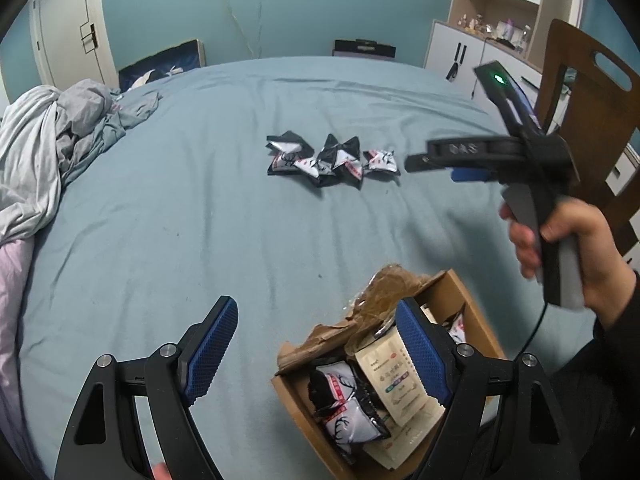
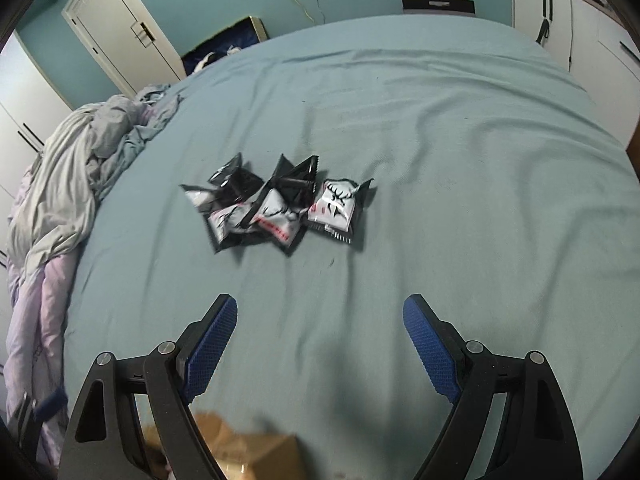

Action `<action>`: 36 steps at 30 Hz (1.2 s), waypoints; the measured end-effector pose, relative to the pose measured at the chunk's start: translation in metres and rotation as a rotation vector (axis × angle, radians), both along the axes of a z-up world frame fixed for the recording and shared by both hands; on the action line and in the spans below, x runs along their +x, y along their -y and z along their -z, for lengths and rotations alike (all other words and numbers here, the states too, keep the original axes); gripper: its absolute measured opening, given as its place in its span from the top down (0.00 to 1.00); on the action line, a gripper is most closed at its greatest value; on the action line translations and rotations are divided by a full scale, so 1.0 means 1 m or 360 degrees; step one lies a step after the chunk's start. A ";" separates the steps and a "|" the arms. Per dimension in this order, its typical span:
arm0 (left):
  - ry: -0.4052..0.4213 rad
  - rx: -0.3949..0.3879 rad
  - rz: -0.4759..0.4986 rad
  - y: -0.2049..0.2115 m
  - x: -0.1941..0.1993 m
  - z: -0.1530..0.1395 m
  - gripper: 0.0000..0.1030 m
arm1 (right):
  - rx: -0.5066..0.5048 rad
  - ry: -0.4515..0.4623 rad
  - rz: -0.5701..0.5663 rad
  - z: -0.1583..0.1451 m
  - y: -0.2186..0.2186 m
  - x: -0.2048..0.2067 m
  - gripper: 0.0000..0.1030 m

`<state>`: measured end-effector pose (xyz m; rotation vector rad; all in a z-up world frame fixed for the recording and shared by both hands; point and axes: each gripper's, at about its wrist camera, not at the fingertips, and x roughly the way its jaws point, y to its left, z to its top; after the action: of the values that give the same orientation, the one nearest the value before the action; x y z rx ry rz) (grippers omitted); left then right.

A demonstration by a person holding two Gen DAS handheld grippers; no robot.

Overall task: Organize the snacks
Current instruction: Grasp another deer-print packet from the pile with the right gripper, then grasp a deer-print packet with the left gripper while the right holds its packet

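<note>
Several black-and-white snack packets [image 1: 332, 160] lie in a row on the blue bed sheet [image 1: 224, 216]; they also show in the right wrist view [image 2: 280, 204]. An open cardboard box [image 1: 476, 312] near the front holds more such packets [image 1: 348, 412] and beige sachets [image 1: 396, 376]. My left gripper [image 1: 318, 348] is open and empty, its right finger over the box. My right gripper [image 2: 320, 344] is open and empty above the sheet, short of the row of packets; it also shows in the left wrist view [image 1: 432, 156], held in a hand.
A crumpled grey duvet [image 1: 48, 144] lies along the bed's left side. A wooden chair [image 1: 592, 120] stands at the right, white cabinets [image 1: 472, 52] behind it. The box corner [image 2: 256, 456] shows blurred at the bottom of the right wrist view.
</note>
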<state>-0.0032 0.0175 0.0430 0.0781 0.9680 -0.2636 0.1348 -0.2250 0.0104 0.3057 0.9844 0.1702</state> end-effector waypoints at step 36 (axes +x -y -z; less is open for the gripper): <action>-0.0056 0.0075 -0.0123 -0.001 0.055 -0.002 0.20 | 0.0174 0.0170 0.0030 -0.011 0.006 0.008 0.67</action>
<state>0.0515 0.0183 0.0447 0.0791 1.0104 -0.1718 0.1426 -0.2306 0.0210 0.4021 0.8676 0.2216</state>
